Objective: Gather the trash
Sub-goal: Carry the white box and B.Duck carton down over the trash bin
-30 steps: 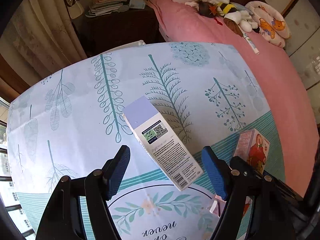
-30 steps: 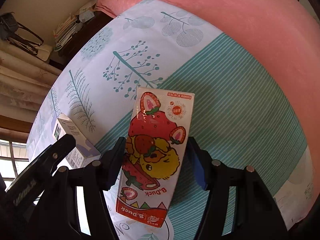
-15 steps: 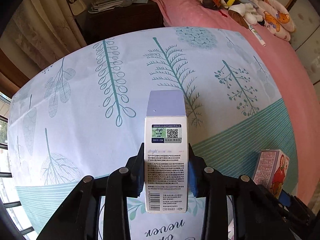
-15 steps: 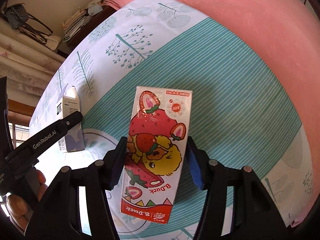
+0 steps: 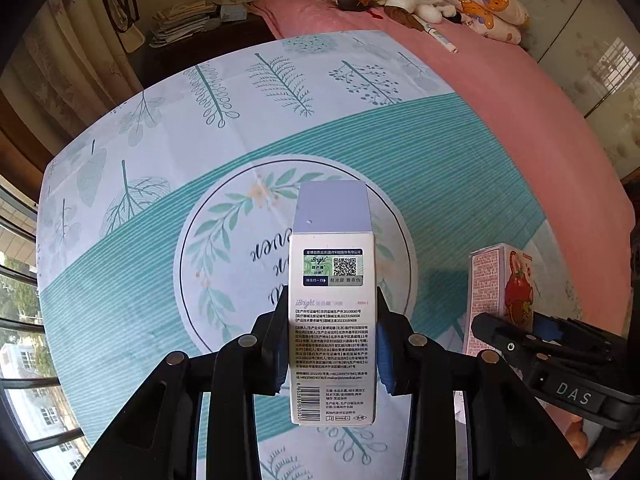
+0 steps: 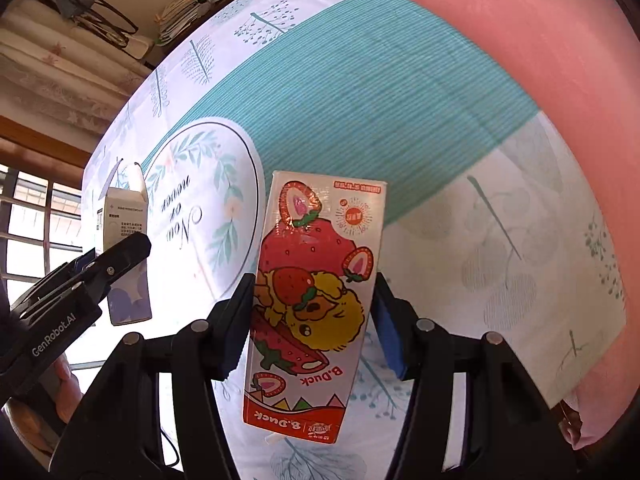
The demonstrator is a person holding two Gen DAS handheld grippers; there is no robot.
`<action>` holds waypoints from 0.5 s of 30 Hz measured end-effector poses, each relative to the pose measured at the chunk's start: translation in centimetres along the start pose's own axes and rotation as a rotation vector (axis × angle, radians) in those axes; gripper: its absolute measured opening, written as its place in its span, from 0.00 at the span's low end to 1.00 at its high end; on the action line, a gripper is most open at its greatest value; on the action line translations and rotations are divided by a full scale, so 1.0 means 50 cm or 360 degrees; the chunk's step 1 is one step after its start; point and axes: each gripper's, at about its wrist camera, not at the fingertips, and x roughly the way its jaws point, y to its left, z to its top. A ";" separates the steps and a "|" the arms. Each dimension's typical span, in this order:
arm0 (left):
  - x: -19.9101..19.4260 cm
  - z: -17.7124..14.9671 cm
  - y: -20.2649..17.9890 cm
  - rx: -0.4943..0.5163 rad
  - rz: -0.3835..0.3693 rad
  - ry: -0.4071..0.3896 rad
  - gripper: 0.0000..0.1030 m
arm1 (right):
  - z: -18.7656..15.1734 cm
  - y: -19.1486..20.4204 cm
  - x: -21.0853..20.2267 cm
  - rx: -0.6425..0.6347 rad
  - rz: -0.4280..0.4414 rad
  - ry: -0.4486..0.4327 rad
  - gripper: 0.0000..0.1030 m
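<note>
My black left gripper (image 5: 332, 344) grips a white and lilac cardboard box (image 5: 331, 304) with black print; my black right gripper (image 6: 312, 328), blue-padded, clasps a red, yellow and white strawberry-cartoon carton (image 6: 316, 300), above a white and teal striped cloth with leaf prints (image 5: 192, 128) and a pink bedsheet (image 5: 540, 112)
</note>
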 end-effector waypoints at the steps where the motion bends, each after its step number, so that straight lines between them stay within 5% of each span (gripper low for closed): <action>1: -0.013 -0.019 -0.008 -0.0007 -0.0004 0.0004 0.33 | -0.015 -0.006 -0.012 -0.0012 0.0013 -0.0001 0.51; 15: -0.153 -0.300 -0.204 -0.0056 0.0022 0.0016 0.33 | -0.226 -0.099 -0.196 -0.0251 0.0254 -0.0073 0.51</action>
